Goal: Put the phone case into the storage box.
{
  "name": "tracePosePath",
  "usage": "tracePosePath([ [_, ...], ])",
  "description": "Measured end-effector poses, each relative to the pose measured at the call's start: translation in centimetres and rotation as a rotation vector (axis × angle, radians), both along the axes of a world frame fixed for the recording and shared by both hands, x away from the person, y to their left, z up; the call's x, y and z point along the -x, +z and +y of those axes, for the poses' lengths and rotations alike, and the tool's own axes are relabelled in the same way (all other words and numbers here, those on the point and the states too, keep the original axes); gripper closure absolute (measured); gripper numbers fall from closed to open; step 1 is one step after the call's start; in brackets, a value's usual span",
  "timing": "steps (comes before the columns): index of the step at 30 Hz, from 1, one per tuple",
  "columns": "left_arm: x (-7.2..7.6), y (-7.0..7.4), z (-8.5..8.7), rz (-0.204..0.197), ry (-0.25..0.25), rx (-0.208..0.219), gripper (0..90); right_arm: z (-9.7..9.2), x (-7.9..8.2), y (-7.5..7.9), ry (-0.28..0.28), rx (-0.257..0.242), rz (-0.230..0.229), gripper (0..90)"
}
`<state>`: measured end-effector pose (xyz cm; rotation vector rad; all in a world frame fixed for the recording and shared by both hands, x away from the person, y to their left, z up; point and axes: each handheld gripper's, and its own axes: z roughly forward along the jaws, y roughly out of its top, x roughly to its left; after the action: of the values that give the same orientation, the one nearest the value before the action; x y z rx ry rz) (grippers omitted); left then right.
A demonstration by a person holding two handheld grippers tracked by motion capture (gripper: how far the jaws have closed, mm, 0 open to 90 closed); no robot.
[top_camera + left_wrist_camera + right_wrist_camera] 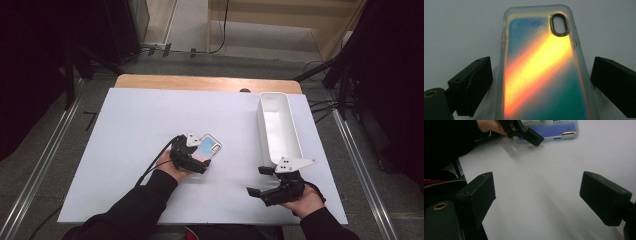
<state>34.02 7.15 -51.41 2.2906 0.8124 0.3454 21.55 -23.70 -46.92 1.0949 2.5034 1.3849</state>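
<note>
Black-sleeved forearms come in nearest the high view's camera, and they reach over the white board (pixel 130 150) that covers most of the wooden table (pixel 150 81). That board is the landmark for everything else. Along its right side lies a long white bin (pixel 278 127), open on top and apparently empty. Near the board's middle lies the phone case (pixel 207 146), flat, back up, with an orange and teal gradient and an oval camera cut-out at its far end.

Around the case's near end sits the left gripper (pixel 541 85). Its jaws stand open, one on each long edge of the case (pixel 541 65), with a sliver of board showing on both sides, so no pad presses yet. At the board's near right corner, just short of the bin, hovers the right gripper (pixel 262 181), jaws wide and nothing between them but bare board (pixel 536 195).

The step looks like a pick-up of the case. To do it well, keep the jaws square to the long edges, low against the board, and close gently; the clear rim looks slick and soft, so a skewed pinch could make it twist or slide.

Cut off at the bottom of the left gripper view is the case's near end. Whether a phone sits inside cannot be told.
</note>
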Motion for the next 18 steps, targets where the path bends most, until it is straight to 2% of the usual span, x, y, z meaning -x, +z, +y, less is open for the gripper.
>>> tracePosePath([
  [7, 0.31, 0.14, 0.22, -0.016, -0.015, 0.012, 15.4, 0.01, -0.02, 0.0, 0.0, 0.002, -0.002, 11.9],
  [18, 0.25, 0.2, 0.2, -0.007, -0.004, 0.02, 16.5, 0.1, 0.08, 0.01, 0.011, 0.003, -0.011, 12.0],
])
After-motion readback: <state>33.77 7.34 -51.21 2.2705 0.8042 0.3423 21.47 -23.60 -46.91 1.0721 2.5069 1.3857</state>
